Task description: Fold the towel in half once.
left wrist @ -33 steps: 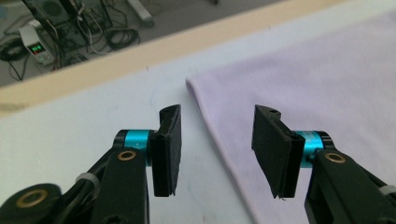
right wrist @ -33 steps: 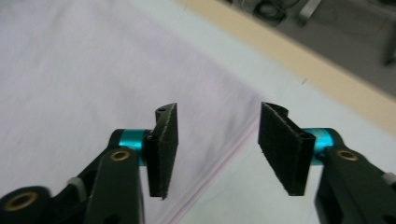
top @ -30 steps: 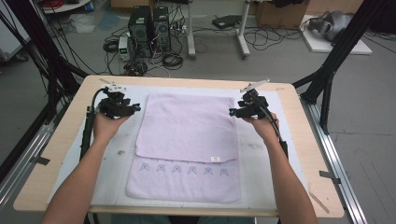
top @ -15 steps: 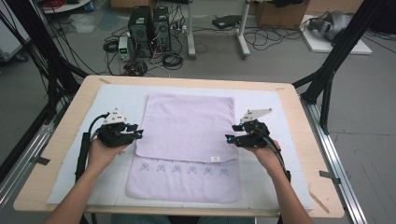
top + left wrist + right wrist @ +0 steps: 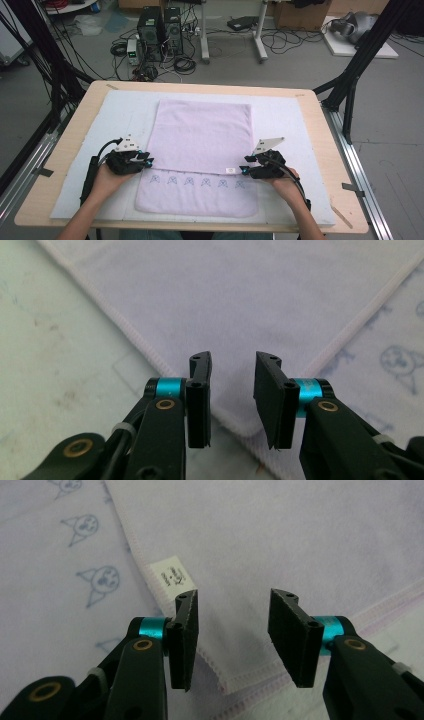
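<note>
Your left gripper (image 5: 148, 161) and right gripper (image 5: 245, 171) sat lower left and lower right in the high view, each straddling a corner of the towel's (image 5: 202, 135) folded flap at centre, jaws part open, holding nothing, having just been closing. You needed to pinch only that top layer at each corner (image 5: 239, 427). Both hands had come down the frame from the far edge.

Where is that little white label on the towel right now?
In the high view, the white label sits on the folded lilac towel, at the upper layer's near edge, just left of the right gripper.
</note>
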